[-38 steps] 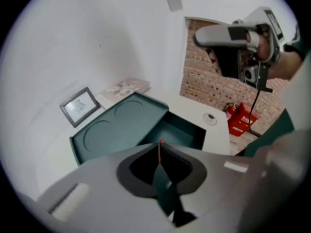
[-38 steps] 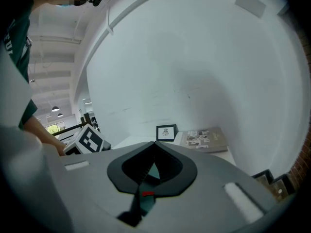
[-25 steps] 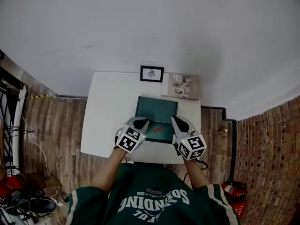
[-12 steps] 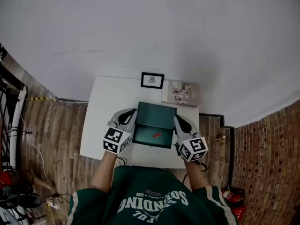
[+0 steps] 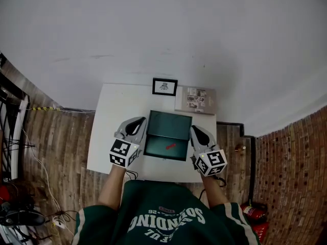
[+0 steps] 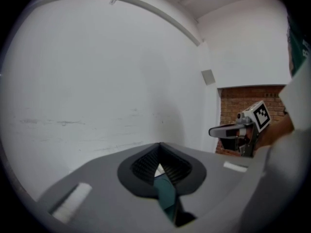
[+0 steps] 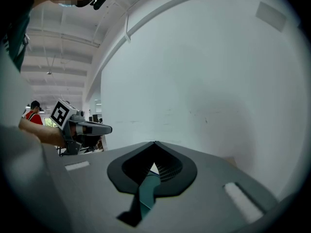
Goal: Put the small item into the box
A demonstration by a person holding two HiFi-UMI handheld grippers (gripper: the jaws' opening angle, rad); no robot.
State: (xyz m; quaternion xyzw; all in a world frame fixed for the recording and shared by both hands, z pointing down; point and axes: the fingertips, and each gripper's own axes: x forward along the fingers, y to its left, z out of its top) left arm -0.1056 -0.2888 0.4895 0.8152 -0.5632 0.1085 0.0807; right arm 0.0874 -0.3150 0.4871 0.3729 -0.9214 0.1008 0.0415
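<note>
Left gripper [image 5: 137,124] and right gripper [image 5: 196,133] each have jaws clamped on opposite side walls of the green box [image 5: 171,126], with the red small item [image 5: 170,147] inside between them, on a white tabletop [image 5: 110,111] against a white wall [image 5: 163,29].

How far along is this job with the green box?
Done, it seems: the small red item lies inside the green box. In hand: the left gripper and right gripper each have their fingers shut on a side wall of the box. Left: probably only letting go.
</note>
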